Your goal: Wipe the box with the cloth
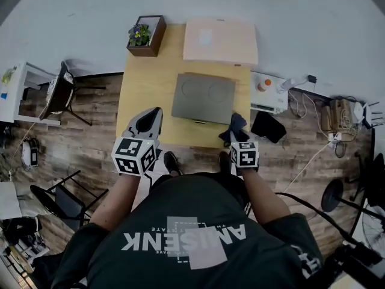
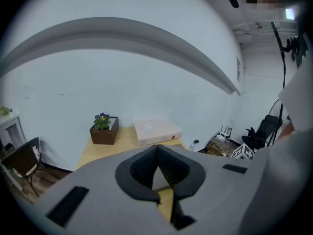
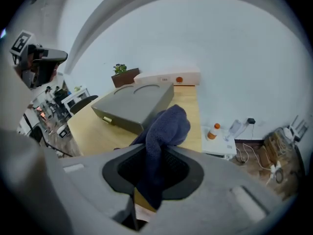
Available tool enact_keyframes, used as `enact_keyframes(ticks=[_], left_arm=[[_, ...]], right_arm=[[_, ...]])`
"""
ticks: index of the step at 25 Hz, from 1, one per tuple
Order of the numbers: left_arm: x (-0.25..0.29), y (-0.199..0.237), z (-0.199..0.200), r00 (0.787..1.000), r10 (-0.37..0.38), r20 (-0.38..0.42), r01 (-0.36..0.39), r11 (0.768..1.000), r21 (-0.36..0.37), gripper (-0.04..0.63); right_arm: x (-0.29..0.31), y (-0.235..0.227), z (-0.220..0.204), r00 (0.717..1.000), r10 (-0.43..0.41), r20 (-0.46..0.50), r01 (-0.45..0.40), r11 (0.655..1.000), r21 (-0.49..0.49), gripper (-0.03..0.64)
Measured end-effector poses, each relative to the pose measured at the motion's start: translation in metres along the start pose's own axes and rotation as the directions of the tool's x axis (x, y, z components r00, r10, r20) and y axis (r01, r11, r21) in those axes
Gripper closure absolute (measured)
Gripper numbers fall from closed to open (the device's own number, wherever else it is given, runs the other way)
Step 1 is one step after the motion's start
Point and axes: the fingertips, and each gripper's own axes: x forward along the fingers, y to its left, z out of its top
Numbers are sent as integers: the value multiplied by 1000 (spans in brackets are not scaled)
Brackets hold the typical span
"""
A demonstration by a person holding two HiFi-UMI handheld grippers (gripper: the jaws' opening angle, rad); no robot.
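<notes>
A flat grey box (image 1: 203,98) lies in the middle of the wooden table (image 1: 144,95); in the right gripper view the grey box (image 3: 134,104) sits ahead and to the left of the jaws. My right gripper (image 1: 236,120) is at the table's near edge, just right of the box's front corner, shut on a dark blue cloth (image 1: 236,125). The cloth (image 3: 164,129) bunches up out of the right gripper (image 3: 156,148). My left gripper (image 1: 156,112) hovers over the table's near left part, left of the box. The left gripper (image 2: 157,148) is shut and holds nothing.
A pale flat box (image 1: 219,40) lies at the table's far edge, beside a brown planter with flowers (image 1: 146,35). Right of the table a low white unit (image 1: 269,95) carries an orange-capped bottle (image 1: 265,84). Chairs (image 1: 60,92) stand at left, and cables (image 1: 337,116) lie at right.
</notes>
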Motion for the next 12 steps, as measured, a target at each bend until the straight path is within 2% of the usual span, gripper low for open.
enact_keyframes(ticks=[4,7,12], left_arm=[[-4,29,1,998,-58,6,58,997,46,594],[-9,52,1,997,-81,11,81,996,28,594],[-20,76,5,991,-133,17,133,990,42,594]], right_arm=[[5,10,0,991,-132,3,131,985,108,535],[7,17,-1,980,-196,-19,195,953,233,535],[9,26,3,955,-292,-44,289,893,346,535]])
